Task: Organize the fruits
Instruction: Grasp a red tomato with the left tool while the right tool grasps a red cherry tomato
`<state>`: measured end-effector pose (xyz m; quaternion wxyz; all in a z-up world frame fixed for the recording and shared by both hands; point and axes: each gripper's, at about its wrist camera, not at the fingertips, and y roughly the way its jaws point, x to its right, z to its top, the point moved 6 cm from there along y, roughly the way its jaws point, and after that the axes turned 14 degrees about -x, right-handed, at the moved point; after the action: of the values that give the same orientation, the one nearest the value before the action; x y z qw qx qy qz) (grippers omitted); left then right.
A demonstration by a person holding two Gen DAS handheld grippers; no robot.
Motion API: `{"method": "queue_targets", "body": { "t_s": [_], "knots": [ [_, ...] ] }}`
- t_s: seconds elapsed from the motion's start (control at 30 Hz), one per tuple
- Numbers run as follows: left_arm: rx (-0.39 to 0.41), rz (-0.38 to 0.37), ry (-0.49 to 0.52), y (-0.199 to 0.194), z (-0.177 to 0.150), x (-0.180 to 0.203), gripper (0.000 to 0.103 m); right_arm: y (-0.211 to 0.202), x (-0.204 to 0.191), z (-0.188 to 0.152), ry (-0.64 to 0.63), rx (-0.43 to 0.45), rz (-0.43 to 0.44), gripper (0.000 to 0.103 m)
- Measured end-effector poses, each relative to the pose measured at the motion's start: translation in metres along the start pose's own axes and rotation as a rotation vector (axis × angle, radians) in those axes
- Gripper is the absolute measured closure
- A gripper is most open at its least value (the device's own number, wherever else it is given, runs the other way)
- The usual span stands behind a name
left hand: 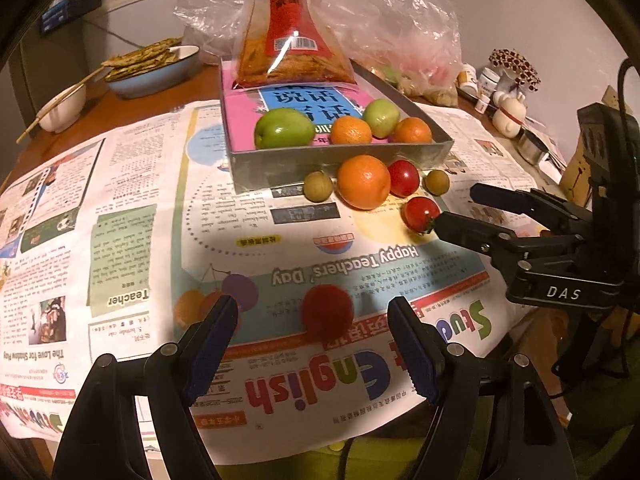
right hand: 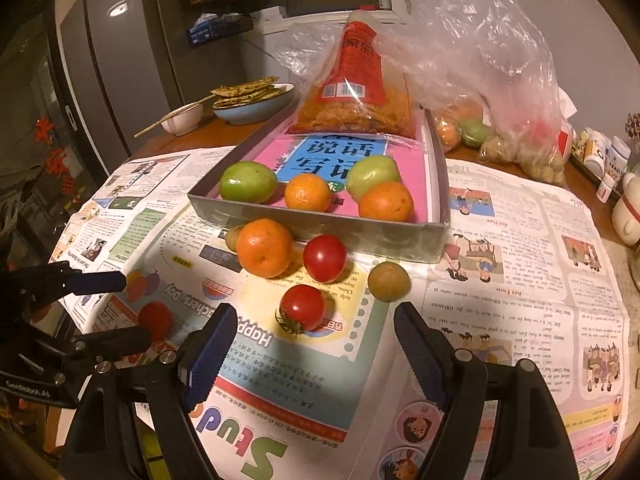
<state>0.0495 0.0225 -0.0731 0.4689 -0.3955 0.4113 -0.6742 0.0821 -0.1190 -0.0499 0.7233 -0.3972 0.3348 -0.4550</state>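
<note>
A grey cardboard tray (left hand: 340,156) (right hand: 320,226) holds two green fruits (left hand: 283,128) (right hand: 248,181) and two oranges (left hand: 351,130) (right hand: 307,192). In front of it on the newspaper lie an orange (left hand: 363,181) (right hand: 264,247), two red tomatoes (left hand: 420,213) (right hand: 302,307) (right hand: 324,258) and two small olive-green fruits (left hand: 318,186) (right hand: 389,281). My right gripper (right hand: 312,344) (left hand: 456,208) is open, its fingers just short of the nearer tomato. My left gripper (left hand: 312,340) (right hand: 128,308) is open and empty over the newspaper.
A snack packet (left hand: 292,40) leans in the tray's back, clear plastic bags (right hand: 500,80) behind it. A blue bowl of flatbread (left hand: 152,68) and a white bowl with chopsticks (left hand: 64,108) stand far left. Small bottles and figurines (left hand: 508,92) line the right edge.
</note>
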Motion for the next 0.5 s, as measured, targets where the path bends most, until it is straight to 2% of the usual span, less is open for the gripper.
{"method": "queue_targets", "body": {
  "t_s": [0.1, 0.13, 0.3, 0.5],
  "knots": [
    [-0.006, -0.008, 0.007, 0.003, 0.001, 0.003, 0.025, 0.003, -0.001, 0.001, -0.008, -0.005, 0.004, 0.025],
    [-0.01, -0.012, 0.011, 0.004, 0.001, 0.004, 0.029, 0.005, -0.003, 0.001, -0.014, -0.009, 0.006, 0.027],
    [-0.027, -0.026, 0.026, 0.009, 0.0, 0.009, 0.035, 0.016, -0.008, 0.001, -0.028, -0.031, 0.013, 0.043],
    [-0.037, -0.041, 0.019, 0.013, 0.0, 0.01, 0.046, 0.027, -0.01, 0.002, -0.036, -0.049, -0.001, 0.056]
  ]
}}
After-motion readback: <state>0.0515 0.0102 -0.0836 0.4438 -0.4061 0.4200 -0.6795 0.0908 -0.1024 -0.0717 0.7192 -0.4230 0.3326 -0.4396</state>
